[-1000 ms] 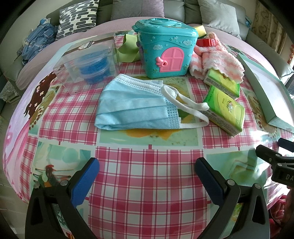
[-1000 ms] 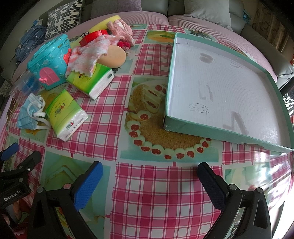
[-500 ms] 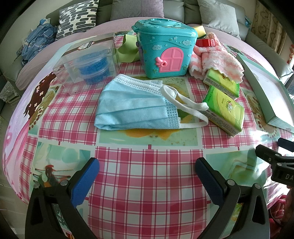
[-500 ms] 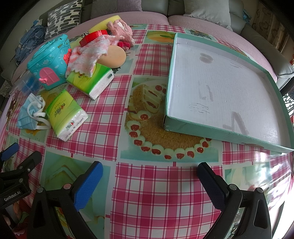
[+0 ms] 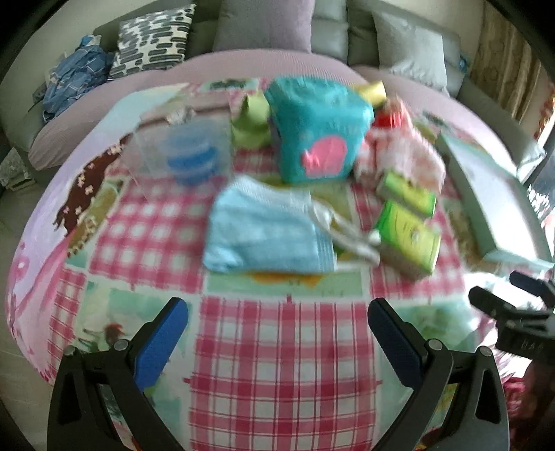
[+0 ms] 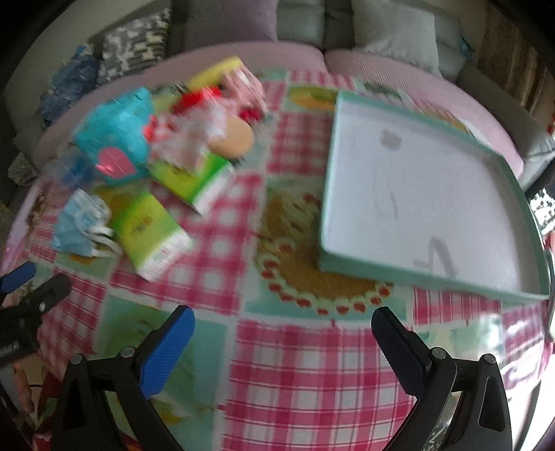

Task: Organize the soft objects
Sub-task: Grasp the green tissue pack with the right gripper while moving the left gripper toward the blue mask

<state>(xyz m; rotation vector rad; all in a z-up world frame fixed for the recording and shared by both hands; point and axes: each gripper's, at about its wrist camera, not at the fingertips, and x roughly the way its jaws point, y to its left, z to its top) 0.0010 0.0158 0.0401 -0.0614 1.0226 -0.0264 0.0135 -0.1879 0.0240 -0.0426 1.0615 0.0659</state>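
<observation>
A light blue face mask [image 5: 263, 236] lies flat on the checked tablecloth; it also shows in the right wrist view [image 6: 78, 222]. Two green tissue packs [image 5: 409, 239] [image 5: 407, 192] lie to its right, and also show in the right wrist view [image 6: 149, 232] [image 6: 194, 180]. A pink-white fluffy cloth [image 5: 402, 152] lies behind them. A shallow teal-rimmed white tray [image 6: 416, 194] sits at the right. My left gripper [image 5: 277, 333] is open and empty above the near table. My right gripper [image 6: 282, 341] is open and empty in front of the tray. Both views are blurred.
A teal toy house with a pink door [image 5: 315, 128] stands behind the mask. A clear box with blue lids [image 5: 187, 156] is to its left. A red item [image 6: 197, 99] and an orange sponge [image 6: 236, 138] lie by the cloth. A sofa with cushions [image 5: 263, 27] lies beyond.
Both grippers have started moving, so both views are now blurred and have shifted a little. The objects on the table have not moved. Both jaws stay open.
</observation>
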